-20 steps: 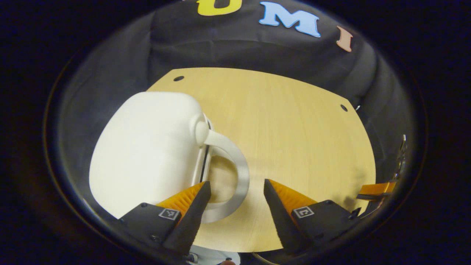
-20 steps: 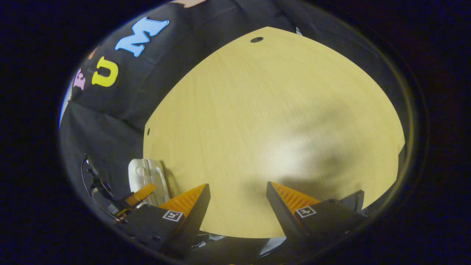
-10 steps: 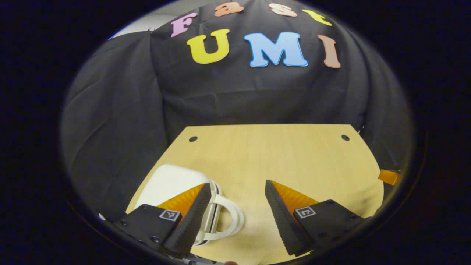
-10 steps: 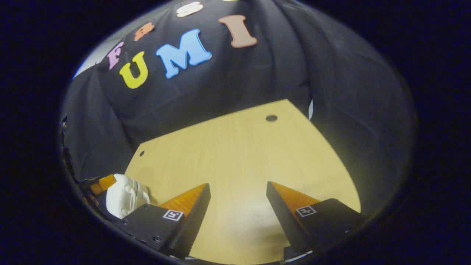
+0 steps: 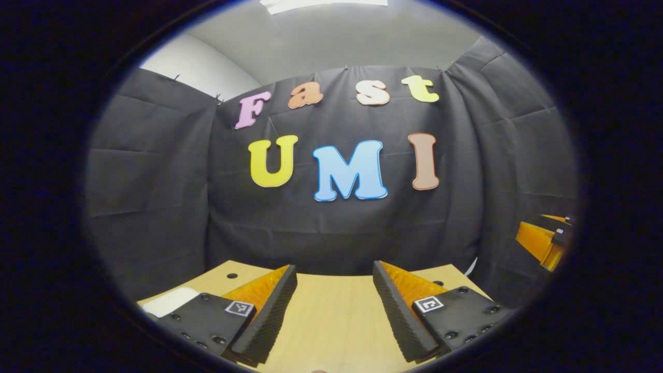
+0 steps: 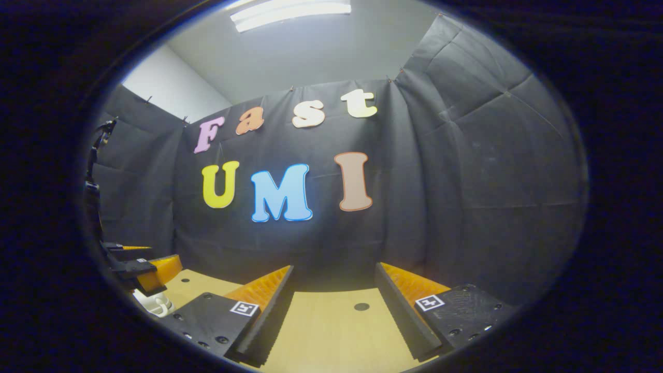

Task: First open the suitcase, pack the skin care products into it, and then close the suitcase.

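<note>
- suitcase (image 5: 168, 301): white, hard-looking shell, glimpsed as a pale sliver at the lower left of the left gripper view, lying on the counter (image 5: 331, 321) just behind the left finger; a white bit with a curved handle-like edge (image 6: 155, 304) seen low left in the right gripper view.
- left claw (image 5: 331, 305): fingers spread wide, nothing between them, pointed level at the cloth wall rather than down at the case; also seen from the side at the left edge of the right gripper view (image 6: 140, 267).
- right claw (image 6: 334, 305): likewise agape and empty, above bare counter; its edge seen at the far right of the left gripper view (image 5: 544, 238).
- skin care products: cannot tell where from these views.
- lid state: too little of the case visible to judge open or shut.
- handling, as judgement: rigid moulded shell, probably light and smooth, hence slippery on broad curved faces; likely to slide on the counter if pushed from one side.
- best hold, as judgement: the looped handle, or the seam edge of the lid, pinched thin between the fingers; other claw pressing the body to steady it.
</note>
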A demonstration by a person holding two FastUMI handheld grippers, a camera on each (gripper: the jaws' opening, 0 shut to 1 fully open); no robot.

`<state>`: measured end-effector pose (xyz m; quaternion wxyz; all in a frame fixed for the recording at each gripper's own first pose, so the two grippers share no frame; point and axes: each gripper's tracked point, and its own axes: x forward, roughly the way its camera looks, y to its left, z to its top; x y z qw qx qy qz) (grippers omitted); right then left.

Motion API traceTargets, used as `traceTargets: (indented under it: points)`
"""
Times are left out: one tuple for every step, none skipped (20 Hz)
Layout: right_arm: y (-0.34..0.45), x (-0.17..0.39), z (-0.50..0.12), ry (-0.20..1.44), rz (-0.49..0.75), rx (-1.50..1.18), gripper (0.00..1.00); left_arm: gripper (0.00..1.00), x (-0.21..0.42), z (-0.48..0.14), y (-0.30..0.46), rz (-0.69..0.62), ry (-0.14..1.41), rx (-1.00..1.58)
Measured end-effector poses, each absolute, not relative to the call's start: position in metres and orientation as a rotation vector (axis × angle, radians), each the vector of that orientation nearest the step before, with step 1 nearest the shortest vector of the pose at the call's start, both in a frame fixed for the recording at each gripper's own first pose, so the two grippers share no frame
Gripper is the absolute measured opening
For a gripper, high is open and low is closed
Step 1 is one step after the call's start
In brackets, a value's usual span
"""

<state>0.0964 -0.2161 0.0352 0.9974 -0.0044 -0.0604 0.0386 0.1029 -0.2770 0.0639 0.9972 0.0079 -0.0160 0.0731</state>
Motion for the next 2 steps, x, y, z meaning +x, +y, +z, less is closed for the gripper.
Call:
traceTargets:
  points:
    - [-0.216,0.1,0.034,-0.105,0.082,-0.023,0.93,0.93,0.101,0.049,-0.291,0.146,-0.006,0.01]
    - [-0.214,0.103,0.033,-0.093,0.088,-0.025,0.93,0.96,0.098,0.038,-0.303,0.143,0.016,0.005]
